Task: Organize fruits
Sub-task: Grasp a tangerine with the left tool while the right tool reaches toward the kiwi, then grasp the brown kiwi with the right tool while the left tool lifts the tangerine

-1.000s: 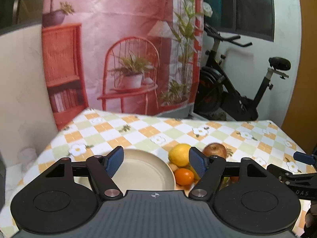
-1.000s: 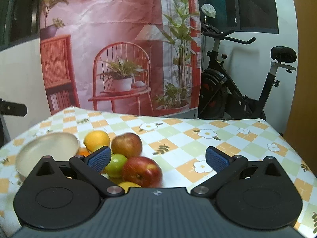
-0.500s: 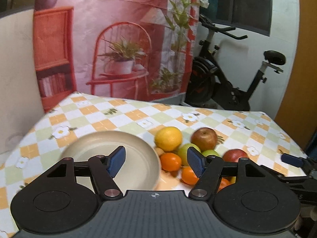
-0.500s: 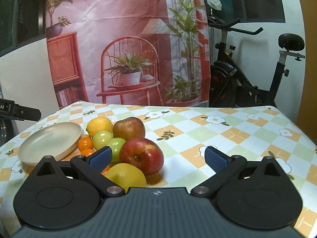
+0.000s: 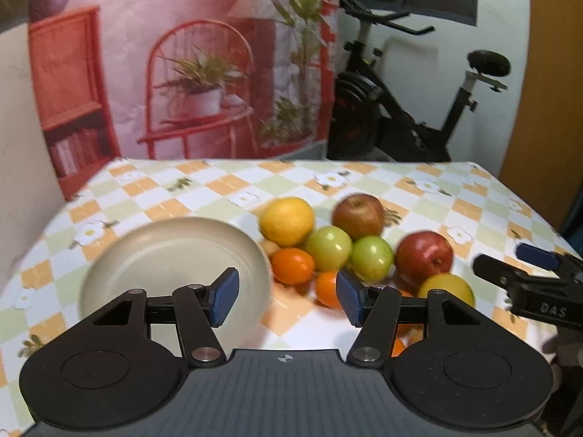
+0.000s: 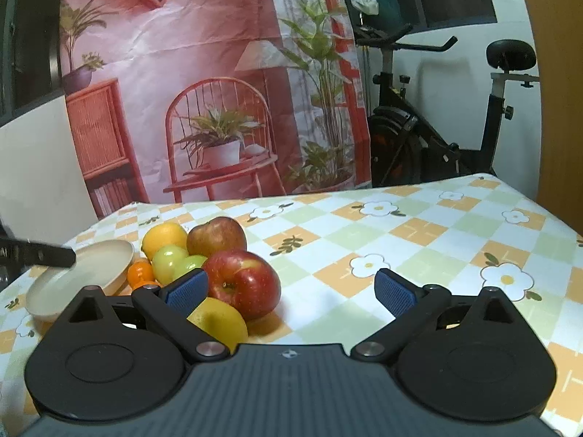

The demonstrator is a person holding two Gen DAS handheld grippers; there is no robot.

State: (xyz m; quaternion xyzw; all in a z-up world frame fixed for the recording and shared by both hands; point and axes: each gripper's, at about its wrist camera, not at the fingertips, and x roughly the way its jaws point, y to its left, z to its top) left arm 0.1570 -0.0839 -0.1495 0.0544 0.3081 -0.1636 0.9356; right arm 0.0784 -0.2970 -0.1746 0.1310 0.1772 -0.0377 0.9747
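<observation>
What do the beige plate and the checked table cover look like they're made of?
The beige plate looks like matte plastic or possibly glazed ceramic: uniform cream colour, smooth rim, only a dull sheen; the blur leaves it open. The checked table cover looks like wipeable vinyl or oilcloth: it lies smooth with a printed flower pattern and a faint gloss, showing no weave.

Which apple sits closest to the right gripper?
The bright red apple, right beside the right gripper's left pad. The duller red-brown apple sits behind it, and the two green apples lie further left toward the plate.
</observation>
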